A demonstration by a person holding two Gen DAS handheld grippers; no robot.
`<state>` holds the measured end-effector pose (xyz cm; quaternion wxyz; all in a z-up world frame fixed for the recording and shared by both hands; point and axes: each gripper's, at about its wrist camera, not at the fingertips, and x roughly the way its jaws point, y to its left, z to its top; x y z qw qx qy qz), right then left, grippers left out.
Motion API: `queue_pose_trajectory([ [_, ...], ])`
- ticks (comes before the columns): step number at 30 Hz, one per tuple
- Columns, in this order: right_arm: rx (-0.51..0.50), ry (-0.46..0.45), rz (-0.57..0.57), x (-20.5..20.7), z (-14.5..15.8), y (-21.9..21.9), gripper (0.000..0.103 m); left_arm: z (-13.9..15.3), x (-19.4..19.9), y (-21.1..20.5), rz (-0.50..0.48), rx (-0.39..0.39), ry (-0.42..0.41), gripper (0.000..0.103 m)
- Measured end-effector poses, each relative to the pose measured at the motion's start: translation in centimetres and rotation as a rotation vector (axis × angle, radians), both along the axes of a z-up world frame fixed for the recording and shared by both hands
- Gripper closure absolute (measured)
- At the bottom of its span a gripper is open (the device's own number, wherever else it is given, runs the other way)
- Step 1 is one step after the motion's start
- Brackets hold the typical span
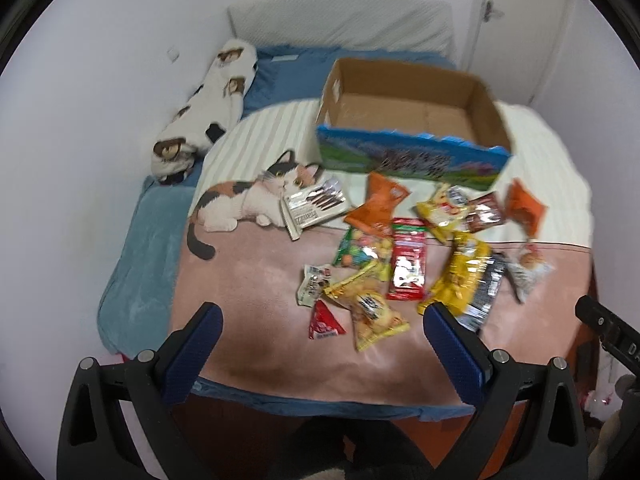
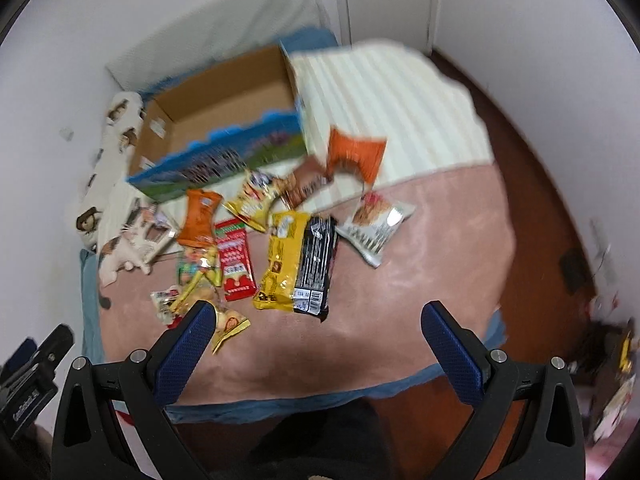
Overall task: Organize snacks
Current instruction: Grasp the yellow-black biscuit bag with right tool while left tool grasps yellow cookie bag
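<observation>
Snacks lie scattered on the pink blanket (image 1: 256,340), none in the cardboard box (image 1: 404,116) yet; box sits beyond the pile, open top, looks empty.

Nearest pkts to the left gripper (image 1: 324,316): small red triangular pack (image 1: 325,320) and a yellow chip bag (image 1: 378,314), both just ahead of and between its fingers (image 1: 200,344). Chip bag's long axis runs diagonally, away-left to near-right. Left fingers spread wide, holding nothing.

Right gripper (image 2: 316,316) also spread wide, empty. Just ahead of it, toward its left finger: yellow long pack (image 2: 282,256) and black pack (image 2: 316,260) side by side, touching, long axes pointing roughly away from the fingers toward the box. White pkt (image 2: 376,224) further out, nearer the right finger side.

Judgement: task barely begun. Either hand is close to a pkt; the left looks nearer to the red triangle and chip bag, the right to the yellow/black pair. Box lies straight beyond for the left, beyond and leftward for the right.
</observation>
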<state>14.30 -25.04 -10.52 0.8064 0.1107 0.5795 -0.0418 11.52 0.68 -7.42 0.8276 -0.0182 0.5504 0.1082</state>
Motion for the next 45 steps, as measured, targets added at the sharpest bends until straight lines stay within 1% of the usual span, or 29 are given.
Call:
queue_pose_trajectory([
  [1,0.013,0.018,-0.006,0.9,-1.5,0.0,0.0,-1.2,0.9,0.1,0.01,0.003,0.019,0.0],
  [2,0.022,0.051,-0.017,2.4,-3.9,0.0,0.0,-2.3,1.8,0.2,0.02,0.01,0.04,0.0],
  [3,0.025,0.077,-0.027,3.5,-5.7,0.0,0.0,-3.8,2.7,0.4,0.024,0.009,0.061,0.0],
  [5,0.028,0.11,-0.035,5.2,-8.8,0.2,0.0,-6.0,4.4,0.5,0.019,0.011,0.095,0.0],
  [6,0.026,0.153,-0.047,6.5,-11.3,0.5,0.0,-7.4,5.4,0.4,0.014,0.016,0.118,0.0],
  [8,0.052,0.202,-0.057,8.1,-14.8,0.9,0.0,-9.7,6.9,0.5,0.005,0.017,0.153,0.0],
  [12,0.021,0.272,-0.05,9.9,-19.7,3.0,0.0,-13.1,8.5,1.6,0.03,0.017,0.223,0.0],
  [13,0.019,0.283,-0.05,10.1,-20.5,3.4,0.0,-13.7,8.7,2.0,0.04,0.016,0.233,0.0],
  [15,0.021,0.32,-0.056,10.6,-22.7,4.1,0.0,-15.0,9.3,2.9,0.066,-0.003,0.262,0.0],
  [17,0.023,0.343,-0.058,10.9,-24.3,4.6,0.0,-15.8,9.6,3.5,0.091,-0.023,0.274,0.0],
  [20,0.039,0.381,-0.053,10.8,-27.0,5.5,0.003,-16.8,9.2,3.6,0.1,-0.027,0.296,0.0],
  [22,0.015,0.359,-0.042,10.7,-27.6,6.0,0.008,-17.4,8.6,3.6,0.106,-0.058,0.32,0.0],
  [24,0.0,0.335,-0.009,10.3,-27.8,6.7,0.016,-18.4,7.7,3.4,0.125,-0.102,0.353,0.0],
  [27,0.011,0.323,0.03,9.5,-27.7,7.2,0.018,-20.4,6.4,3.1,0.168,-0.189,0.409,0.001],
  [29,0.014,0.326,0.048,9.1,-27.7,7.2,0.018,-21.6,6.2,2.8,0.193,-0.261,0.434,0.004],
  [31,0.014,0.325,0.067,8.6,-27.8,7.2,0.018,-22.7,6.3,2.5,0.219,-0.341,0.439,0.011],
  [32,0.011,0.324,0.071,8.6,-27.9,7.1,0.018,-23.3,6.5,2.5,0.231,-0.377,0.437,0.013],
  [35,0.006,0.329,0.072,8.0,-28.7,7.1,0.018,-24.7,7.1,2.3,0.269,-0.419,0.419,0.029],
  [37,0.008,0.336,0.074,8.0,-29.2,7.1,0.018,-25.9,7.3,2.3,0.292,-0.408,0.417,0.054],
  [38,0.01,0.336,0.076,8.1,-29.5,6.7,0.018,-26.4,7.4,2.5,0.301,-0.407,0.416,0.057],
  [39,0.008,0.339,0.082,8.1,-29.9,7.0,0.018,-26.6,7.3,2.6,0.304,-0.39,0.408,0.061],
  [41,-0.002,0.34,0.103,8.0,-30.2,7.5,0.018,-26.6,7.0,2.6,0.265,-0.352,0.384,0.064],
  [42,-0.008,0.341,0.114,7.9,-30.3,7.7,0.018,-26.3,6.9,2.3,0.22,-0.319,0.375,0.064],
  [44,-0.026,0.35,0.145,8.9,-30.4,8.9,0.018,-25.3,6.8,1.1,0.106,-0.219,0.358,0.065],
  [45,-0.029,0.355,0.156,8.7,-30.1,9.2,0.018,-25.1,6.9,0.7,0.064,-0.178,0.355,0.065],
])
